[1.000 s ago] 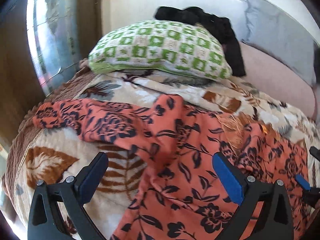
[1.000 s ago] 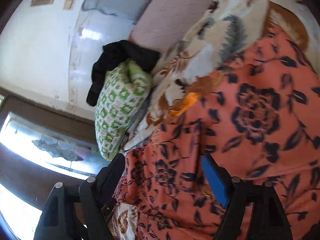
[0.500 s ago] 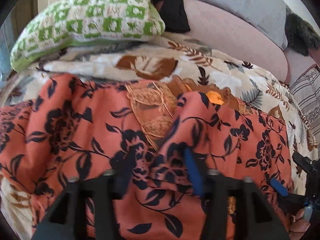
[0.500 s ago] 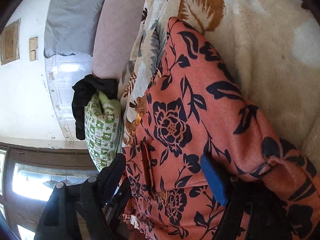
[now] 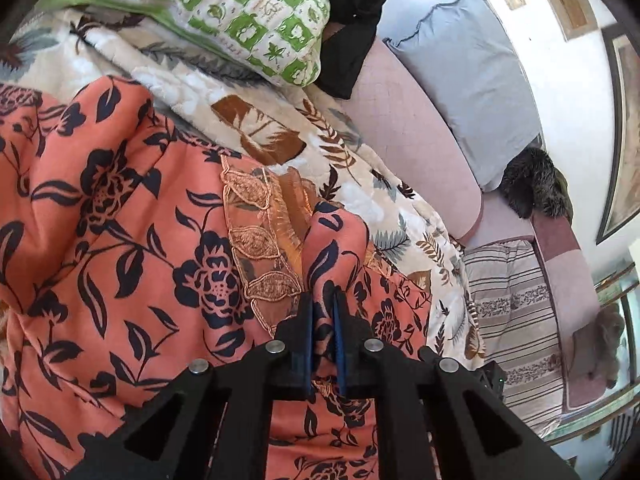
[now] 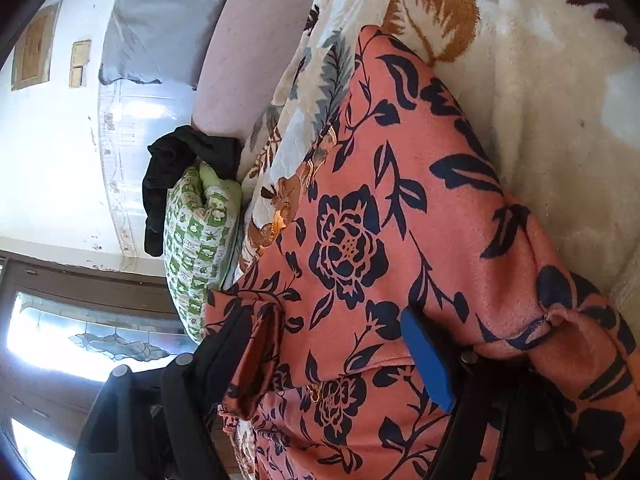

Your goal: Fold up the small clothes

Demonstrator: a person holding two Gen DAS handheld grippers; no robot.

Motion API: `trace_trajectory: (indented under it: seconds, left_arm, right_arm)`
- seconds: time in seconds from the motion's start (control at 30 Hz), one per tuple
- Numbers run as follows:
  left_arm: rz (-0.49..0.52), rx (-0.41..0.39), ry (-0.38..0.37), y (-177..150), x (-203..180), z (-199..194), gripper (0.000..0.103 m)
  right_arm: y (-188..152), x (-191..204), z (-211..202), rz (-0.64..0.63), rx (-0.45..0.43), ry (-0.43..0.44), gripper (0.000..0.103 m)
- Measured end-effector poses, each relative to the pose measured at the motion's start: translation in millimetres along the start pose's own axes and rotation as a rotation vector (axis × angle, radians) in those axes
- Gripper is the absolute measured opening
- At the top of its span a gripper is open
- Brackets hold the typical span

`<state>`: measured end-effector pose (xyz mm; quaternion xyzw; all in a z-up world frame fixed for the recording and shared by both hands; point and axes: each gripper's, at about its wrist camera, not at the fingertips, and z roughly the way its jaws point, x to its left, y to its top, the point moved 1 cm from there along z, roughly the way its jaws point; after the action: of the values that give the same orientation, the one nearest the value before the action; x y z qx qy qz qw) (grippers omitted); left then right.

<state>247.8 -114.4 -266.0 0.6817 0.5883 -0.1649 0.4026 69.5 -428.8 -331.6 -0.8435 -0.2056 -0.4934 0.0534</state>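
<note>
Left fingers (image 5: 322, 320) now pinched on orange floral garment (image 5: 120, 208) ridge | right fingers (image 6: 336, 344) apart over soft folds

No readable text, label, brand name or number appears in either wrist view. The green-and-white pillow (image 5: 224, 8) carries only printed leaf and flower motifs in squares, and the coral garment (image 6: 400, 240) bears only a dark floral print.

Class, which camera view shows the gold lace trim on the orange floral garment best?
The left wrist view: the lace trim lies open, leaf pattern clear, just ahead of the left gripper, which pinches the garment. The right wrist view shows only small glinting bits at the garment's far edge.
</note>
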Motion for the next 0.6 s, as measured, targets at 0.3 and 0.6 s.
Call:
trace_trajectory:
  seconds: [0.3,0.6]
  left_arm:
    - [-0.164,-0.166,0.385,11.2,54.5,-31.0,0.016]
    - [0.216,-0.042,0.597,1.4,-1.2,12.3,0.058]
  right_arm:
    - [2.2,1.5,3.7,0.01,0.007,-0.005,0.082]
    - [-8.7,49.4,6.3,-0.087,0.072,0.129,0.081]
